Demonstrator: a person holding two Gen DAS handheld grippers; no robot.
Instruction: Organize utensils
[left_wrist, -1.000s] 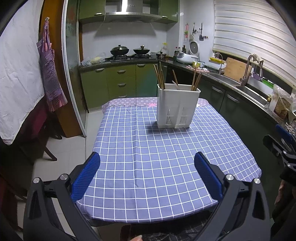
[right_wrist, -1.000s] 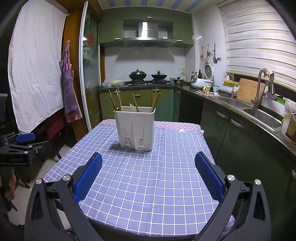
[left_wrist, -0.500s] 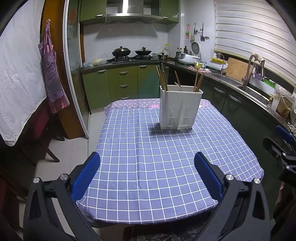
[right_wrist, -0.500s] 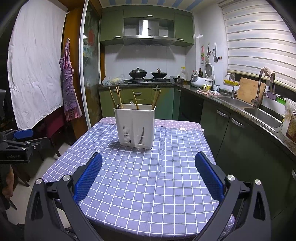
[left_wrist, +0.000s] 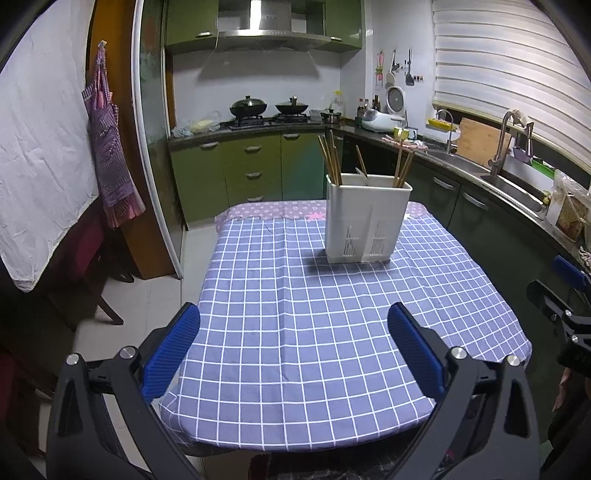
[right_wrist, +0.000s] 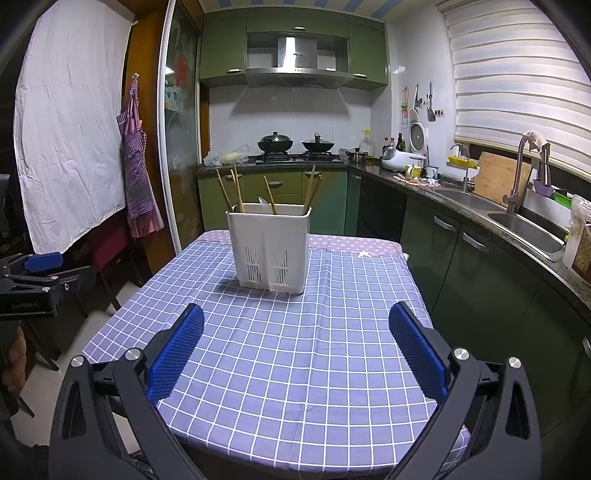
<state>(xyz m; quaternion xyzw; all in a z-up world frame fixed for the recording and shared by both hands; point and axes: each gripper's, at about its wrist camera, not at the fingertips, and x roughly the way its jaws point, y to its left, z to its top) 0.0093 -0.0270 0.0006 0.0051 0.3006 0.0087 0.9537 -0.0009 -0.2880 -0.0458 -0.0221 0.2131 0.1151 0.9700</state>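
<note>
A white utensil holder stands upright toward the far end of the table, which has a blue checked cloth; it also shows in the right wrist view. Several wooden chopsticks and a white spoon stick out of it. My left gripper is open and empty above the near table edge. My right gripper is open and empty, also near the front edge. Each gripper shows at the other view's side: the right one, the left one.
Green kitchen cabinets and a stove with two woks lie beyond the table. A counter with a sink runs along the right. An apron and a white sheet hang at the left, with a chair below.
The left view has shifted slightly left and back, so the holder sits further right in it. The right view has barely moved. Both grippers stay open and empty.
</note>
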